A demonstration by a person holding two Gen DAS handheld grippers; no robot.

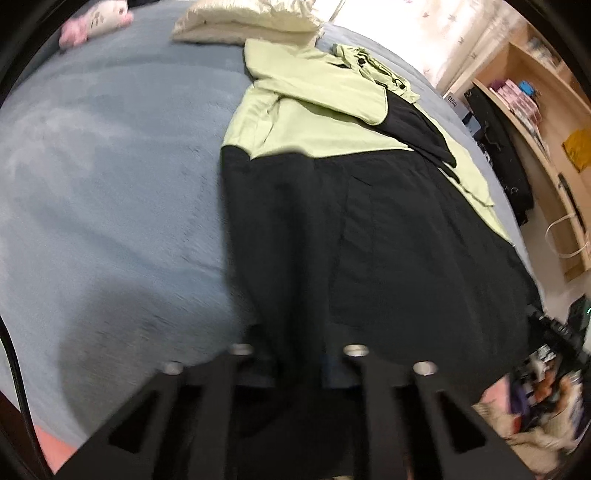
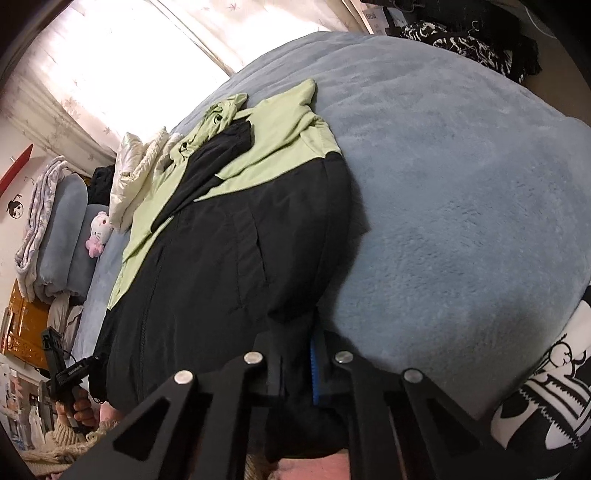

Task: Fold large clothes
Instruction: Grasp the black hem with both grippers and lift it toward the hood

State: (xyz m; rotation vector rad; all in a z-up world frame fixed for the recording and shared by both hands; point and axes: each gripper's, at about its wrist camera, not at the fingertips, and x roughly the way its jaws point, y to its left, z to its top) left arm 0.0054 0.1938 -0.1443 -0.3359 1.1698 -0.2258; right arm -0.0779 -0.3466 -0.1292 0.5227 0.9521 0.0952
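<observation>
The jacket (image 1: 332,206) lies flat on the bed (image 1: 110,166), lengthwise away from the cameras, green hood end far, black hem near. Left hand-held gripper (image 1: 299,365) and right hand-held gripper (image 2: 299,365) each pinch the hem.

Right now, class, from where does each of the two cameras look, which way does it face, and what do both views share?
Left wrist view: sits on the left tongs, faces down along the green-and-black jacket; only its own dark fingers show, shut on the black hem.
Right wrist view: sits on the right tongs, faces down the jacket's other side; a hand holds the left tongs at the lower left.
Shared: the jacket, the blue fleece blanket, the cream quilted bundle, the pink-and-white plush toy.
</observation>
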